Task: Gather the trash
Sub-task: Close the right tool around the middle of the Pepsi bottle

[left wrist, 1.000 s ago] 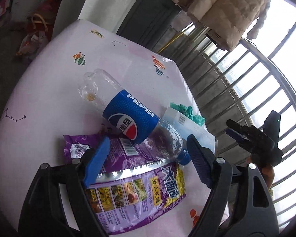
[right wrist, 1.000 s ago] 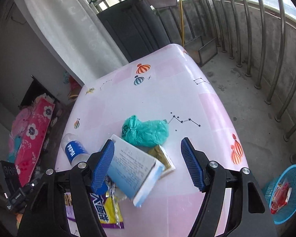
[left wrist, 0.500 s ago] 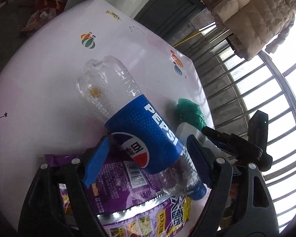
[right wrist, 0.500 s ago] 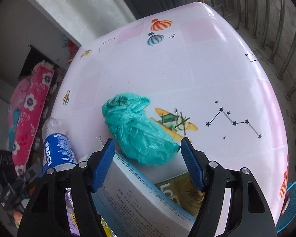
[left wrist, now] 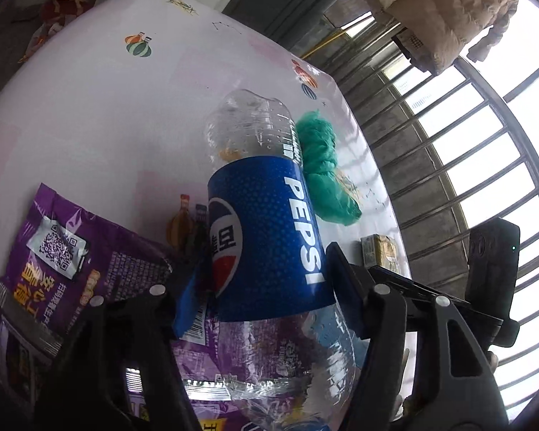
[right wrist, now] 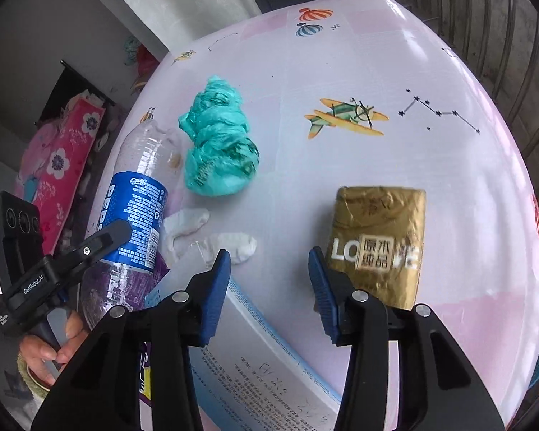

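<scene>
My left gripper (left wrist: 266, 298) has its blue ribbed pads on either side of the bottle (left wrist: 266, 230), a clear, ridged plastic cylinder with a glossy blue label; the pads sit against the label's lower edge and seem to clamp it, with the bottle's bumpy base pointing away from me and its neck end toward me. Under the bottle lies a crinkly purple snack bag (left wrist: 64, 251) with a shiny foil seam, flat on the smooth pink tabletop (left wrist: 90, 107) printed with little balloons and planes. Beyond the bottle sits a crumpled green plastic bag (left wrist: 323, 168), soft and knotted, and near it a small gold packet (left wrist: 379, 255). My right gripper (right wrist: 269, 287) hangs spread wide over the tabletop, holding nothing, its fingers angled down toward the surface. The gold packet (right wrist: 377, 240), a creased foil block with white lettering, lies just beside the right pad, and a flat white-and-blue printed box (right wrist: 266, 362) lies beneath the gripper. Two scraps of white tissue (right wrist: 212, 237) lie just ahead of the left pad, between the bottle (right wrist: 136, 194) and the gold packet, with the green bag (right wrist: 219, 143) farther out. In the right view my left hand (right wrist: 50, 348) wraps the handle of the other gripper (right wrist: 107, 240) low at the tabletop's edge
</scene>
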`<action>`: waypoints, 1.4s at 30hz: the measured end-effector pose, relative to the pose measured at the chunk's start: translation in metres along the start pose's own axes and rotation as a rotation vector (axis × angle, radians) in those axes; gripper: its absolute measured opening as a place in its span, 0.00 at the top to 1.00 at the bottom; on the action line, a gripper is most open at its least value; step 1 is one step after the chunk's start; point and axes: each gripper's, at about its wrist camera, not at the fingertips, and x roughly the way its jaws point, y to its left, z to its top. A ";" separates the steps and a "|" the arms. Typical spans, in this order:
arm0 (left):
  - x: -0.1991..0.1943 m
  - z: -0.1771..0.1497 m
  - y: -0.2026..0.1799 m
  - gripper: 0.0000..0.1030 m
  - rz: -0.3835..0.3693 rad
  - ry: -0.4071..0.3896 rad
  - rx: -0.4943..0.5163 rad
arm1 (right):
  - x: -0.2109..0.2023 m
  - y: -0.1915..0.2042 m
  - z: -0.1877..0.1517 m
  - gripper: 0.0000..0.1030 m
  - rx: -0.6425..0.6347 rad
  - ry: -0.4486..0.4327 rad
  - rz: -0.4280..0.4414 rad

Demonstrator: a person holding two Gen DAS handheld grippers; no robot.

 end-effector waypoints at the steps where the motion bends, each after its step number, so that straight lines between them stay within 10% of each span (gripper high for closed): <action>1: -0.001 -0.004 -0.004 0.42 0.000 0.003 0.021 | -0.003 0.000 -0.007 0.57 0.011 -0.002 0.004; 12: -0.019 -0.041 -0.020 0.43 -0.016 0.051 0.105 | -0.021 -0.014 -0.057 0.57 0.072 0.015 0.048; 36: -0.075 -0.053 -0.014 0.43 -0.035 -0.015 0.117 | -0.063 0.017 -0.048 0.48 0.044 -0.054 0.210; 42: -0.078 -0.062 -0.007 0.62 -0.025 -0.006 0.138 | -0.040 0.043 -0.040 0.48 0.003 0.037 0.249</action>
